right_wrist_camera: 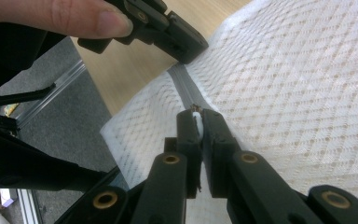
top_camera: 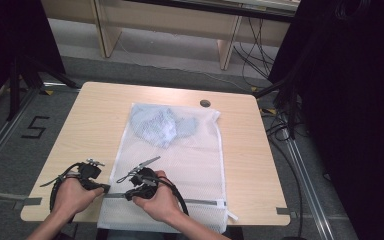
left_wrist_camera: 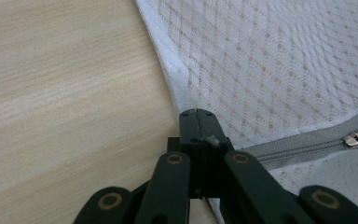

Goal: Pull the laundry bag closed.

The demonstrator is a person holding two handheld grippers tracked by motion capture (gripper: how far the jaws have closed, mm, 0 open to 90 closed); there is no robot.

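Left tool (left_wrist_camera: 196,113): black two-jaw tool in the person's left hand (top_camera: 72,196); jaws pressed together on the left edge of the white mesh laundry bag (left_wrist_camera: 279,70), at the end of its zip.
Right tool (right_wrist_camera: 197,114): black two-jaw tool in the person's right hand (top_camera: 160,202); jaws closed tight on the small metal zip pull (right_wrist_camera: 196,110), with a sliver of white showing between the pads.
Tools together: near one another at the bag's near left corner; the right gripper view shows the left tool just beyond, its tip on the bag's edge, with a fingertip above it.
Grey zip (left_wrist_camera: 303,142): runs across the near end of the bag, from the left tool towards the right edge.
Bag position: lies flat on the light wooden worktop (top_camera: 95,115), lengthwise away from the person, its near end reaching the worktop's front edge.
Pale blue crumpled garment (top_camera: 162,125): inside the bag, bunched at the far end, well apart from both tools.
Round dark grommet (top_camera: 205,103): set in the worktop just beyond the bag's far right corner.
Floor: grey, with a "5" marked at the left.
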